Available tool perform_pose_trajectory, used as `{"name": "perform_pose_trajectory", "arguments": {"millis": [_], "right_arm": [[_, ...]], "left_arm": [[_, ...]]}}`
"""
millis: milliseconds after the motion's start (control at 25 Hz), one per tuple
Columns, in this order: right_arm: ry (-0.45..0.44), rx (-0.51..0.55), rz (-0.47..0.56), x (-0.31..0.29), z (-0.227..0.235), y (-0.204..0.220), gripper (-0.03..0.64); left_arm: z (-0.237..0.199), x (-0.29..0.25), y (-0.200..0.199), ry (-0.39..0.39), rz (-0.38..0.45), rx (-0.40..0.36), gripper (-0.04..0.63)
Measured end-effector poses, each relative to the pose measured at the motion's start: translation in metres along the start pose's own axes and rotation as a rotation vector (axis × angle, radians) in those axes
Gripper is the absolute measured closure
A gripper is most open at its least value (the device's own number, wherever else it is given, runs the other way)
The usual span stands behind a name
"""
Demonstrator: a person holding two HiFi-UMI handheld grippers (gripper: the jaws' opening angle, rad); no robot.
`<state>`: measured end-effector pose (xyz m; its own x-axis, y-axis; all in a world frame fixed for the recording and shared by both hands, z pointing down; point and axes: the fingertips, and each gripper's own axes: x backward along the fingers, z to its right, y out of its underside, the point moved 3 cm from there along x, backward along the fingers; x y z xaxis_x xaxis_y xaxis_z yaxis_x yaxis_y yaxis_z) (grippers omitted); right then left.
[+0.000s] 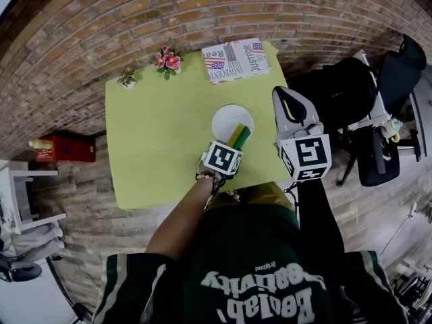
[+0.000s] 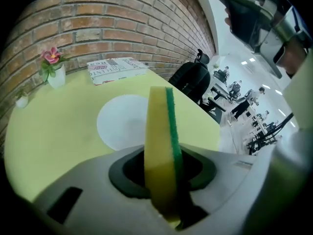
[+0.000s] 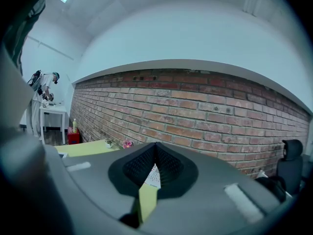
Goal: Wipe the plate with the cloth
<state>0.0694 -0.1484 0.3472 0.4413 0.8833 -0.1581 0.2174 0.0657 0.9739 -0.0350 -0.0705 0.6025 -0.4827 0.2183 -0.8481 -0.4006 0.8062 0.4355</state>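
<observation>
The left claw (image 2: 164, 168) was clamped on a yellow sponge with a green scouring face (image 2: 161, 141), which served as the cloth. The sponge stood on edge between the two dark pads and stuck out well past them, green layer on the claw's right. Just ahead of and below its tips lay the round white plate (image 2: 122, 124), on a yellow-green table (image 2: 58, 141). In the head view, the sponge (image 1: 239, 137) overlapped the plate's (image 1: 229, 117) near rim, but whether it touched the plate could not be told. A bare hand (image 1: 210, 178) held the left claw (image 1: 233, 144) from behind.

Farther ahead of that claw, past the plate, a folded newspaper with a stars-and-stripes print (image 2: 115, 68) lay at the table's far edge against the red brick wall (image 2: 98, 18). Ahead and to its left stood a small white pot of pink flowers (image 2: 53, 65), and farther left a smaller white pot with a green sprig (image 2: 22, 101). To its right, beyond the table edge, was a black office chair (image 2: 193, 77).

The right claw (image 3: 155, 148) held nothing, and its ridged black jaws met at the tips. Through the slit below the tips showed a strip of the table and part of the newspaper (image 3: 152, 177). In the head view, the right claw (image 1: 283, 96) was just to the right of the left one, by the table's right edge, and it pointed towards the wall. Far to its left, a red box (image 3: 74, 136) sat on the floor.
</observation>
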Motion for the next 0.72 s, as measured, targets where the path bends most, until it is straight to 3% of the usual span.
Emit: {"name": "perform_pose_trajectory", "arguments": {"millis": [360,720], "right_arm": [[0.053,-0.004,-0.022,0.017,0.017,0.006,0.603],[0.047,-0.006,-0.032,0.017,0.016,0.011,0.603]], "left_arm": [[0.014,-0.022,-0.003,0.029,-0.061,-0.051,0.456],[0.004,-0.017,0.002,0.016,-0.041,-0.001,0.456]]}}
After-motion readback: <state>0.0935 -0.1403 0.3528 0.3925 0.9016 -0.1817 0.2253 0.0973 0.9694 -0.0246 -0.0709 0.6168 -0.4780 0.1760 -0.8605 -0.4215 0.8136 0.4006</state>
